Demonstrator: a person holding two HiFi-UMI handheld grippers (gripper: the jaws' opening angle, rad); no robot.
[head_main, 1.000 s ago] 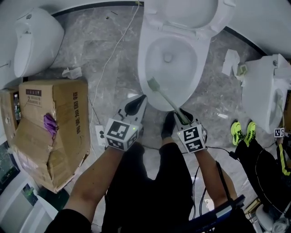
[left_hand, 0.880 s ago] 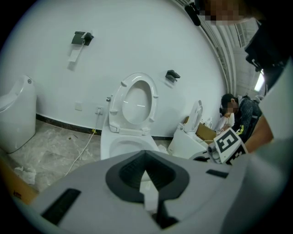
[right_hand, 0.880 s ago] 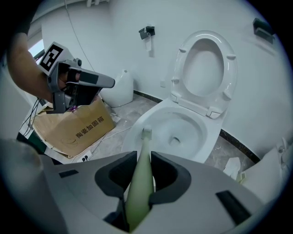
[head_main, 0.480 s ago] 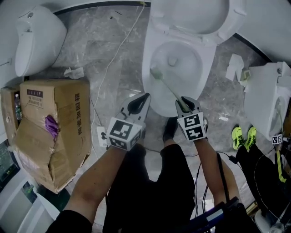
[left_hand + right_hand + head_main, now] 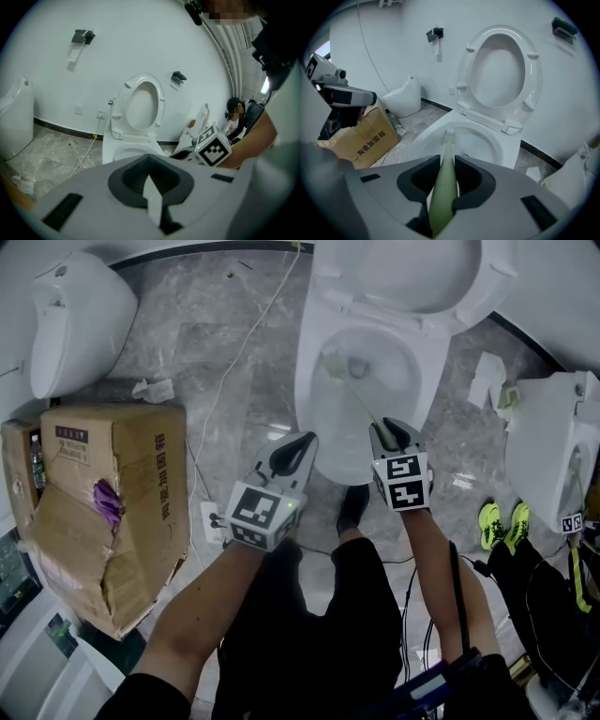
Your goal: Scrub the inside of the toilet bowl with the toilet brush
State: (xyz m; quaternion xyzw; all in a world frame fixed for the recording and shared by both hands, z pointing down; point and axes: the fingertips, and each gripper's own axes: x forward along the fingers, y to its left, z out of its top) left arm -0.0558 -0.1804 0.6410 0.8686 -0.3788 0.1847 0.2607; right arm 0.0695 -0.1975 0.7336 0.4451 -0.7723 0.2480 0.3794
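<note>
The toilet brush (image 5: 357,399) has slid further in. A second ago its head was by the near left edge of the toilet bowl (image 5: 307,404). Now it sits deep inside, at the back left, close to the drain hole (image 5: 357,365). That looks like a scrub stroke going across the inside, so the cleaning seems to be under way.

The right claw (image 5: 388,434) has moved forward over the front rim. It is squeezed tight on the green handle, which points down into the bowl. The left claw (image 5: 293,454) is closed with nothing in it and waits just left of the bowl. Both arms reach forward.
</note>
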